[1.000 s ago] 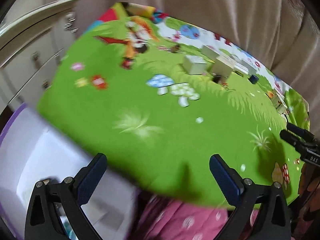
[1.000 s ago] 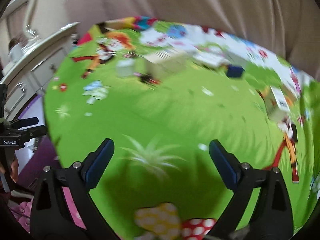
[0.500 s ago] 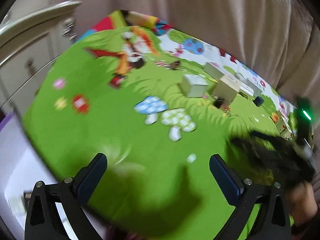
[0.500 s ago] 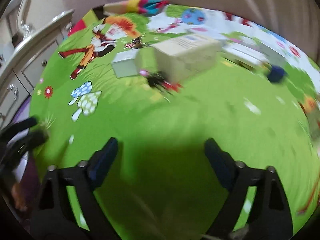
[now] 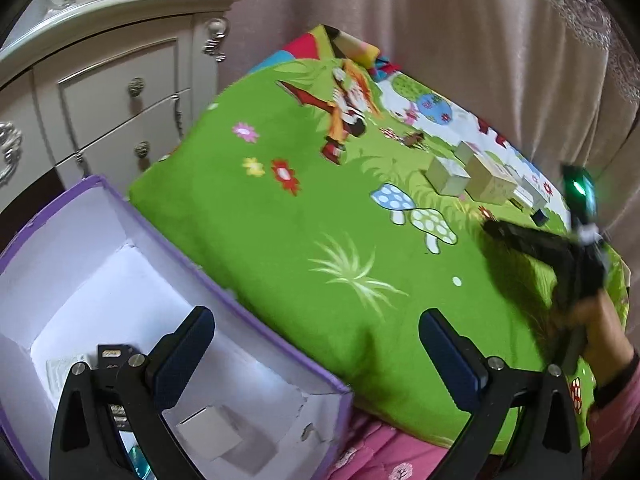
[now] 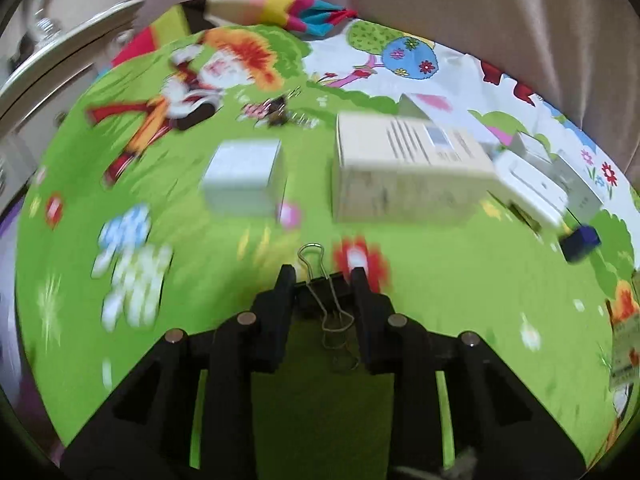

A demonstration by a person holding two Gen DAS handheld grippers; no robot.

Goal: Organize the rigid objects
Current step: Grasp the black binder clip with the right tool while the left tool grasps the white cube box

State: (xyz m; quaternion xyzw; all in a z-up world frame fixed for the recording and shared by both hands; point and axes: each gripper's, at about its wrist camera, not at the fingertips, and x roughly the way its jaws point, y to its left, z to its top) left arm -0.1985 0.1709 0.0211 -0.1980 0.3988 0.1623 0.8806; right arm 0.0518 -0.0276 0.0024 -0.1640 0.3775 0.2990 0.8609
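Note:
My right gripper (image 6: pixel 322 276) is shut on a black binder clip (image 6: pixel 320 294) with wire handles, low over the green cartoon blanket (image 6: pixel 440 280). Ahead of it lie a small white box (image 6: pixel 242 180) and a larger beige box (image 6: pixel 404 168), with more white boxes (image 6: pixel 532 184) and a small blue cube (image 6: pixel 580 242) to the right. My left gripper (image 5: pixel 316 340) is open and empty, above the edge between the blanket (image 5: pixel 280 240) and an open purple box (image 5: pixel 120 280). The right gripper (image 5: pixel 520 236) shows in the left wrist view, near the boxes (image 5: pixel 472 182).
The purple box holds a few small items, among them a white box (image 5: pixel 216 432) and a dark card (image 5: pixel 114 354). A white dresser (image 5: pixel 100 80) stands behind it on the left. A beige curtain (image 5: pixel 440 40) hangs behind the blanket. A small printed box (image 6: pixel 624 344) lies at the right edge.
My right gripper moved forward toward the boxes and shut on the binder clip. My left gripper swung back left so that the purple box is under it.

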